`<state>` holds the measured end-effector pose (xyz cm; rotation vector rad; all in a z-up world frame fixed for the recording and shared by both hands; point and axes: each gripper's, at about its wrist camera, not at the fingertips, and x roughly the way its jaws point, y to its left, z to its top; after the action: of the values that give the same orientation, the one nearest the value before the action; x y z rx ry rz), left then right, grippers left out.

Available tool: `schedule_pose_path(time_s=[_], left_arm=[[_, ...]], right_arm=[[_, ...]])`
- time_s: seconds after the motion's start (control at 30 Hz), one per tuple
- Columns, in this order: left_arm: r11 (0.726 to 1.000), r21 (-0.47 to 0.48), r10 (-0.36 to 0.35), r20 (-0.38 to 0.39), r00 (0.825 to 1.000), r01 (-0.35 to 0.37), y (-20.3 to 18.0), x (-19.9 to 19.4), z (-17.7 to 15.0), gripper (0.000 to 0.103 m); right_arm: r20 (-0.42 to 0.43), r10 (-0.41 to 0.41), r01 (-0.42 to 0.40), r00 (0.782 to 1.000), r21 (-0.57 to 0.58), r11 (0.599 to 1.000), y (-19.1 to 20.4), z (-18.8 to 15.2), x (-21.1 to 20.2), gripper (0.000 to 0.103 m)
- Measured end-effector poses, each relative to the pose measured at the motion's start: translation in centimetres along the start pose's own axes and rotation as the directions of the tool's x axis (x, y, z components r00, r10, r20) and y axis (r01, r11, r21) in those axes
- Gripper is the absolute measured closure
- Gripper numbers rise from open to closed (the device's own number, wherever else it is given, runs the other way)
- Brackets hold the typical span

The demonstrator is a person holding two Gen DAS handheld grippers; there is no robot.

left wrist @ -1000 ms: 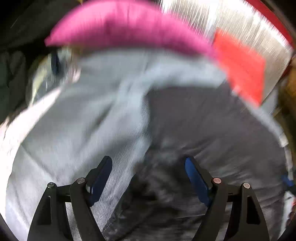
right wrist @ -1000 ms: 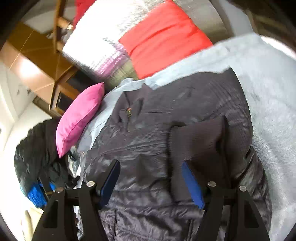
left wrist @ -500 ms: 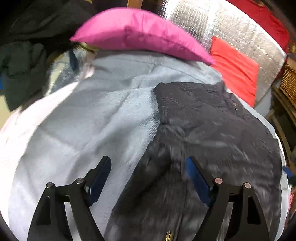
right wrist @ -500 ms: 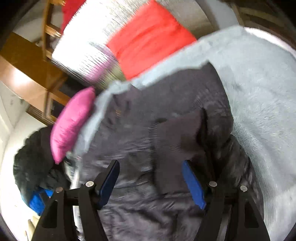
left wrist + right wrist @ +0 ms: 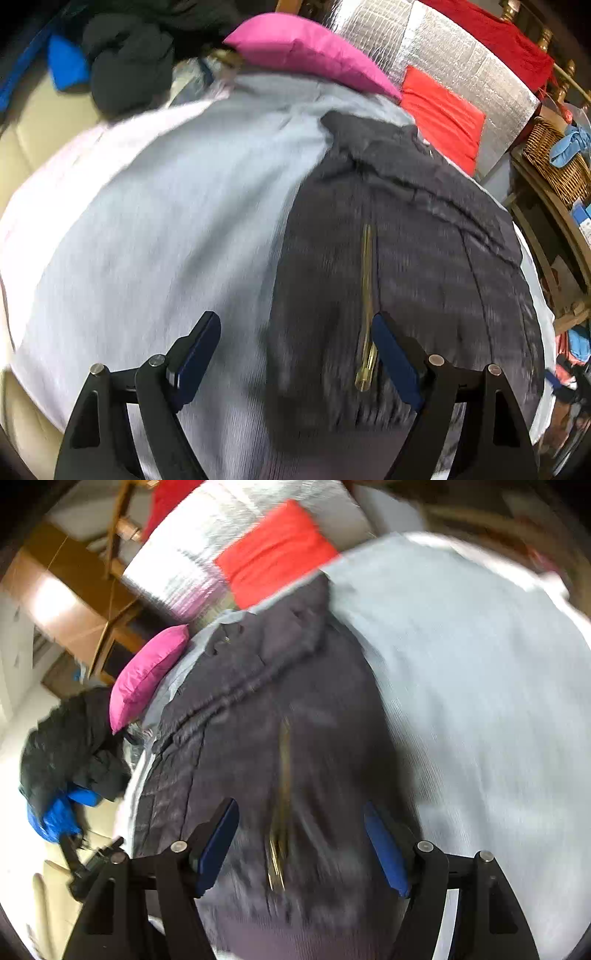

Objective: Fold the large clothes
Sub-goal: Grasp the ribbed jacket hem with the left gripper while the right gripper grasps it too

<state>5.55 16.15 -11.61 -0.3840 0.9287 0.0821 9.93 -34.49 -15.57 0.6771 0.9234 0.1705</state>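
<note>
A dark grey quilted jacket (image 5: 417,258) lies flat on a pale grey blanket (image 5: 155,236), its gold zipper (image 5: 366,306) running toward me and its collar at the far end. It also shows in the right wrist view (image 5: 266,738), blurred. My left gripper (image 5: 295,358) is open and empty, low over the jacket's near left edge. My right gripper (image 5: 301,843) is open and empty, over the jacket's near hem around the zipper (image 5: 282,812).
A magenta pillow (image 5: 306,51) and a red cushion (image 5: 439,110) lie at the far end against a silver padded backing (image 5: 454,70). A pile of dark and blue clothes (image 5: 62,760) sits to the left. A wicker basket (image 5: 557,162) stands at the right.
Both grippers have drawn back toward the jacket's near hem. The folded sleeve seen earlier in the right view is out of sight; the zipper now shows between the fingers.
</note>
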Motion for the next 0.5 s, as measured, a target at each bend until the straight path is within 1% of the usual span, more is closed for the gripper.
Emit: schedule_pose_path(time_s=[0.07, 0.13, 0.17, 0.23, 0.37, 0.43, 0.5], left_arm=[[1.000, -0.021, -0.012, -0.020, 1.000, 0.012, 0.5, 0.1, -1.2, 0.019], [1.000, -0.024, 0.000, -0.035, 0.999, -0.001, 0.7, 0.4, -2.0, 0.019], [1.000, -0.022, -0.001, -0.042, 0.999, 0.001, 0.7, 0.5, -2.2, 0.019], [1.000, -0.024, -0.018, -0.046, 0.999, 0.017, 0.6, 0.6, -2.6, 0.019], [0.999, -0.022, -0.039, -0.056, 0.998, 0.038, 0.4, 0.7, -3.1, 0.019], [0.999, -0.005, -0.046, -0.055, 0.997, 0.045, 0.0, 0.5, -3.4, 0.019], [0.999, -0.004, -0.050, -0.079, 0.996, 0.049, 0.0, 0.8, -3.8, 0.019]], right_arm=[[-0.012, 0.008, -0.008, 1.000, 0.031, 1.000, -1.2, -1.9, -0.4, 0.029], [-0.016, -0.005, 0.006, 1.000, 0.035, 0.999, -1.9, -3.1, -0.5, 0.029], [-0.036, 0.004, -0.002, 0.999, 0.052, 0.999, -2.5, -3.6, -0.4, 0.029], [-0.049, 0.030, -0.026, 0.998, 0.079, 0.997, -3.1, -4.4, -0.4, 0.029], [-0.044, 0.084, -0.078, 0.996, 0.108, 0.991, -3.2, -5.1, -0.2, 0.028], [-0.034, 0.104, -0.100, 0.994, 0.101, 0.990, -2.8, -5.3, -0.3, 0.028], [-0.035, 0.098, -0.095, 0.995, 0.094, 0.991, -2.9, -5.6, -0.2, 0.032]])
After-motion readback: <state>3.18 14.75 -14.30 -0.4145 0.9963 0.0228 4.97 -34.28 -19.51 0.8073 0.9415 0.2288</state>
